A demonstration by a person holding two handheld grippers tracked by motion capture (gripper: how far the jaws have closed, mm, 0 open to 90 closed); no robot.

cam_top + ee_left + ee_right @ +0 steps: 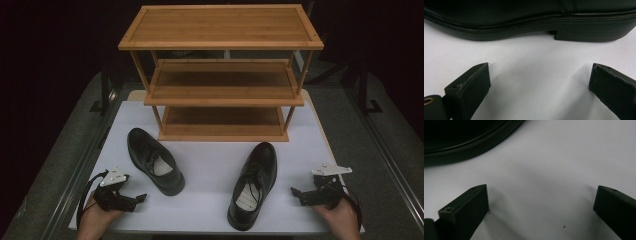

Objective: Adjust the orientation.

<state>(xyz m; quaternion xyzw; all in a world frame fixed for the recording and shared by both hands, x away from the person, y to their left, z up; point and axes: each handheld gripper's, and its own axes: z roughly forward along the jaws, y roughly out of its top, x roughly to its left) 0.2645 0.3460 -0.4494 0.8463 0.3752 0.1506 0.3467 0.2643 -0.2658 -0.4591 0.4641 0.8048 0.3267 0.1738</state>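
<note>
Both shoes, left shoe [155,161] and right shoe [253,185], lay on the table [210,165]; the rack [222,75] stood empty. The left gripper [131,198] and right gripper [300,194] stood wide, holding nothing. Judged: placement not begun.

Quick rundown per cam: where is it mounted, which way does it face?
High view: above the near table edge, facing forward and down at rack, both shoes, both hands with claws.
Left gripper view: on left claw, low, facing left shoe side-on; own open jaws show.
Right gripper view: on right claw, facing right shoe; open jaws show.
Shared: white table, shoes.
</note>
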